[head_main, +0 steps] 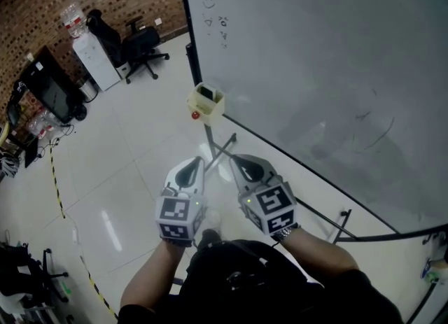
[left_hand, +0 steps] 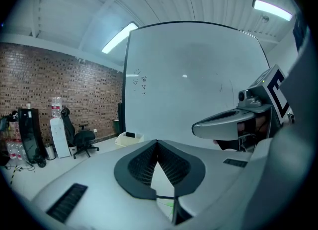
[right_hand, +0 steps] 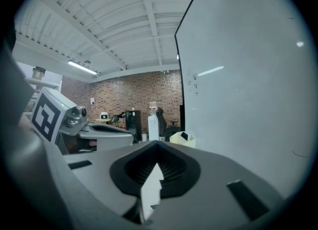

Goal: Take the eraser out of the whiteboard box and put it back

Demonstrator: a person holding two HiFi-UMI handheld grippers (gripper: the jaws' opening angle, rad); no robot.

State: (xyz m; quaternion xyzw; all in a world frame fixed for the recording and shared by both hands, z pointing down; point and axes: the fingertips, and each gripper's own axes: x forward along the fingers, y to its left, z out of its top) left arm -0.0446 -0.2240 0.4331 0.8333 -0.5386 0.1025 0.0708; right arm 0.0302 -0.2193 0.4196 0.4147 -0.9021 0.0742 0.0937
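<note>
Eraser: the small dark block that looks to be the eraser lies inside its box, upper centre of the head view; you have not lifted it.
Box: the pale cream, open-topped whiteboard box sits at the lower left corner of the large white whiteboard. A small red round thing is just below it.
Left gripper: your left gripper, lower centre of the head view, points toward the box but is well apart from it. Its jaws are pressed together with nothing between them.
Right gripper: your right gripper, just beside the left one, is likewise closed and empty.
Done: nothing of the task, by my judgement.
Left: reach the box, open a gripper, take the eraser out, then put it back in.
</note>
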